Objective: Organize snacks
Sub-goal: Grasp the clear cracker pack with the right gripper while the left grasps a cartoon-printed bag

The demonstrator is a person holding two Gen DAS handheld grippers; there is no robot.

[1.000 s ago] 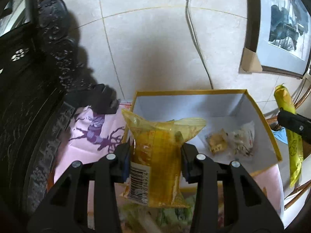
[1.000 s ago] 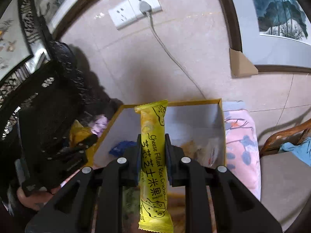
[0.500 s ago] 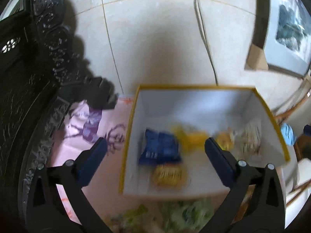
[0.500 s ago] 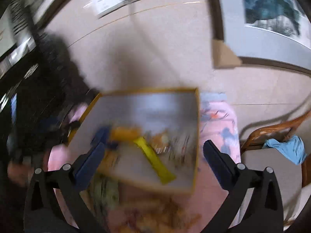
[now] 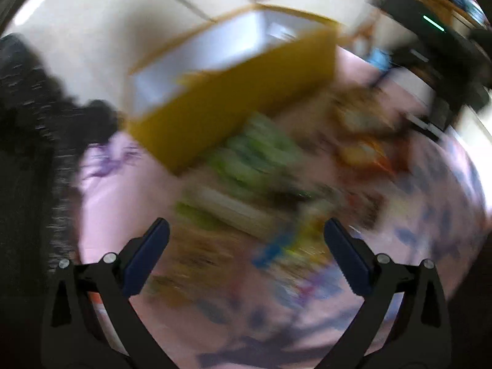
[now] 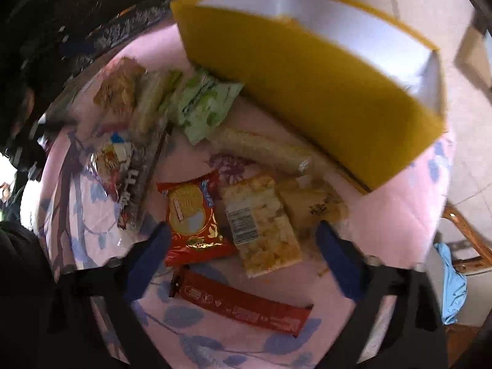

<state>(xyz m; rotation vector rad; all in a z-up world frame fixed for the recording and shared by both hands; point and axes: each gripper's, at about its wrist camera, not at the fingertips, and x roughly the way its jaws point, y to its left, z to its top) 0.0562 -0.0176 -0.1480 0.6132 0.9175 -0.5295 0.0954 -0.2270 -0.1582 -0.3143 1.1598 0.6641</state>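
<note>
The right hand-held gripper (image 6: 241,233) is pointing down over a pink flowered cloth (image 6: 384,224) strewn with snacks, its jaws closing with nothing pressed between the pads. A red cracker packet (image 6: 192,220) and a clear-wrapped puffed bar (image 6: 261,224) are lying on the cloth in the gap between the fingers, side by side and touching. A long red bar (image 6: 243,309) is lying nearer the camera. A green packet (image 6: 204,104) and a pale rice roll (image 6: 261,150) are lying close to the yellow box (image 6: 301,86), which is standing at the far edge of the cloth with its white inside showing. The left hand-held gripper (image 5: 246,253) is spread wide and empty above the same cloth (image 5: 110,215); its view is badly blurred, with the yellow box (image 5: 233,92) beyond a smear of green packets (image 5: 246,163).
</note>
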